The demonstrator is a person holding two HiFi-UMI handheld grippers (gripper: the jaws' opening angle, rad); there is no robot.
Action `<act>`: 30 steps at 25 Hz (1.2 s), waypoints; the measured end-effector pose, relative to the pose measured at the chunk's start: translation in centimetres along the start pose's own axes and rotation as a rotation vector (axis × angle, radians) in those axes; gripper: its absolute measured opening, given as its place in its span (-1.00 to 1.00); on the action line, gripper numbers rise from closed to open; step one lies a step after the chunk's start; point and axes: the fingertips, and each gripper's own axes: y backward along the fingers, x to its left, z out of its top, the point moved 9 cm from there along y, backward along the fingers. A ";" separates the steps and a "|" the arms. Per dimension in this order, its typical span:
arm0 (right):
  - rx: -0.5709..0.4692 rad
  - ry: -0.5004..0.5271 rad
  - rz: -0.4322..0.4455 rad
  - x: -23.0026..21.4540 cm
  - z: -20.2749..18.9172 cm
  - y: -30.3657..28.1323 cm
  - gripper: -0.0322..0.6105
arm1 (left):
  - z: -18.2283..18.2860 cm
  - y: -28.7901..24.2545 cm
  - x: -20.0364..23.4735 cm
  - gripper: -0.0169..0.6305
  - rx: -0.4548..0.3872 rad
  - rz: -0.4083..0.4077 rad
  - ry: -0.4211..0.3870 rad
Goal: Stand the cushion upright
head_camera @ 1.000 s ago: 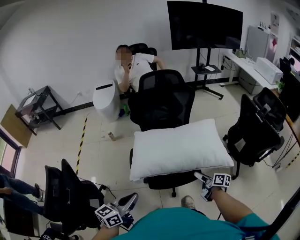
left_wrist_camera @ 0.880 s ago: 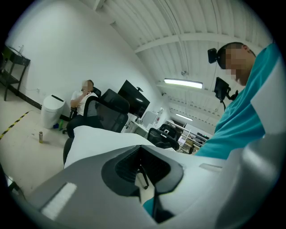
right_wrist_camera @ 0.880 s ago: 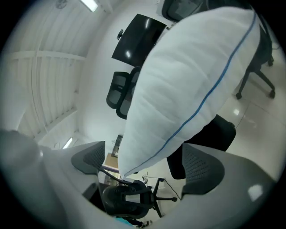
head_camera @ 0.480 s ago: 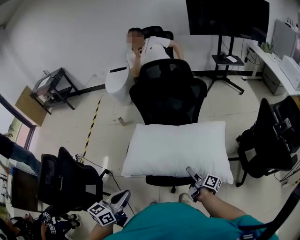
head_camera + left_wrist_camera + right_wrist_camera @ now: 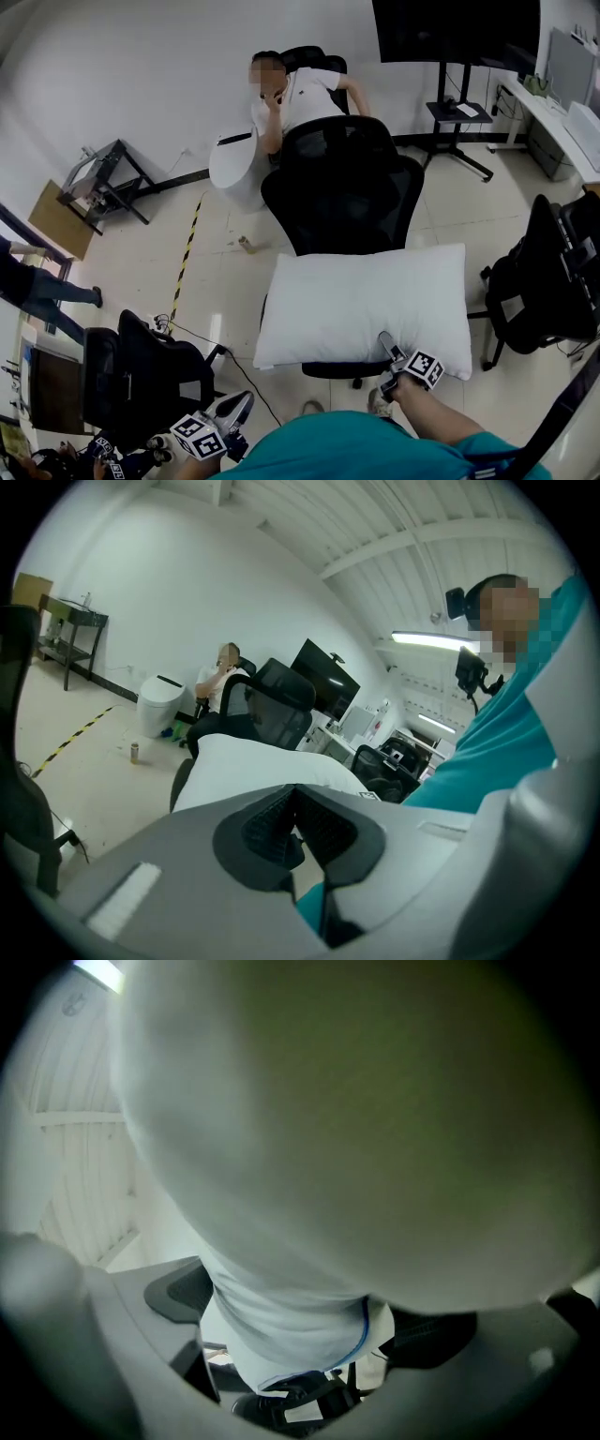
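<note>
- One white cushion (image 5: 361,300) lies flat on the seat of the middle chair (image 5: 342,192). Its back edge sits at the foot of the backrest, and its ends hang past both side edges of the seat.
- There are four black office chairs in all: the middle chair, a left chair (image 5: 141,370), a right chair (image 5: 544,277), and one by the wall with a seated person (image 5: 300,94) in it.
- One dark screen (image 5: 455,28) stands on a stand, and one small can (image 5: 246,244) is on the floor.
- There are two grippers. The right gripper (image 5: 386,361) is at the cushion's front right corner, its jaws spread wide with that corner between them.
- The left gripper (image 5: 240,407) hangs clear of the cushion, off the seat's front left corner. Its jaws are closed together with nothing in them.
</note>
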 end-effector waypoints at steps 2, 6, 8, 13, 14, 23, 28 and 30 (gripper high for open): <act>-0.050 -0.005 -0.025 -0.6 0.1 -0.1 0.77 | 0.5 0.8 1.3 -0.91 0.000 0.008 0.005; -0.075 0.113 -0.047 -0.4 0.8 -0.3 -0.27 | 0.5 2.1 2.7 -0.91 0.004 0.026 0.024; -0.059 0.258 -0.050 1.2 1.2 -0.6 -0.62 | 0.3 2.5 3.2 -0.91 -0.001 0.034 0.035; 0.040 0.744 0.022 7.3 3.0 0.4 -0.79 | -1.2 2.3 3.4 -0.91 -0.025 0.033 0.056; 0.048 0.806 0.036 8.4 3.5 0.6 -0.79 | -1.4 2.2 3.4 -0.91 -0.030 0.030 0.061; 0.076 1.238 0.205 21.0 7.0 1.3 -0.81 | -1.2 0.8 3.4 -0.91 -0.099 -0.007 0.091; 0.205 1.413 0.319 26.9 8.5 1.8 -0.81 | -1.0 0.3 3.4 -0.91 -0.123 -0.025 0.100; 0.268 1.473 0.364 29.0 8.5 1.3 -0.81 | -1.0 0.3 3.5 -0.91 -0.130 -0.030 0.101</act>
